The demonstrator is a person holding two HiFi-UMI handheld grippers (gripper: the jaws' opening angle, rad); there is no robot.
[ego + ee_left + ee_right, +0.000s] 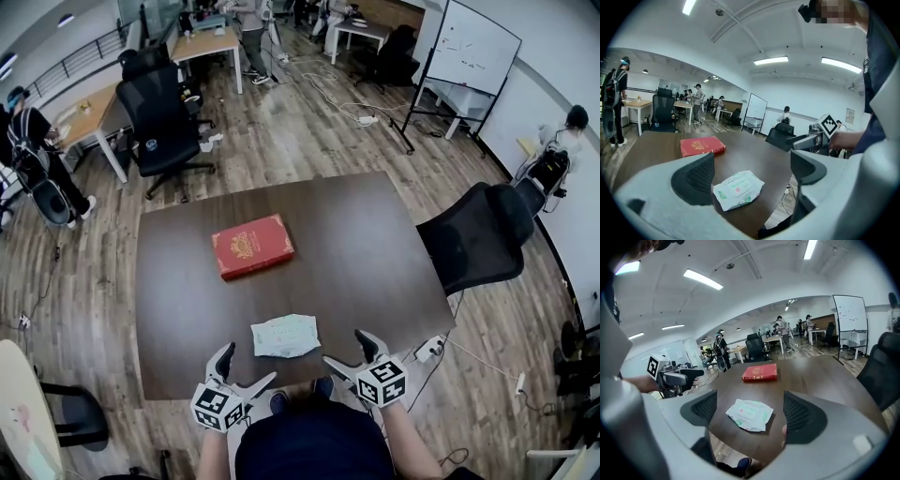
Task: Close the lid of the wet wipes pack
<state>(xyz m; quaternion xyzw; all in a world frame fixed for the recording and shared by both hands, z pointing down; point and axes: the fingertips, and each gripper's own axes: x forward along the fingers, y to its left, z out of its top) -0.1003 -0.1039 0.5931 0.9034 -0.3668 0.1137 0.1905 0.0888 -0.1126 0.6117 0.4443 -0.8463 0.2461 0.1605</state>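
The wet wipes pack (285, 336) is white with green print and lies flat near the front edge of the dark table (375, 253). Its lid (736, 189) looks flat against the pack. My left gripper (246, 367) hovers just off the table's front edge, left of the pack, open and empty. My right gripper (347, 349) is level with it on the pack's right, also open with nothing between its fingers. In the left gripper view the pack (738, 188) shows beyond the open jaws. The right gripper view has the pack (750, 414) ahead, clear of both pads.
A red book (251, 246) lies at mid table, behind the pack. A black office chair (478, 234) stands at the table's right edge, another (164, 122) behind its far left corner. A whiteboard (473, 47), desks and people are farther back.
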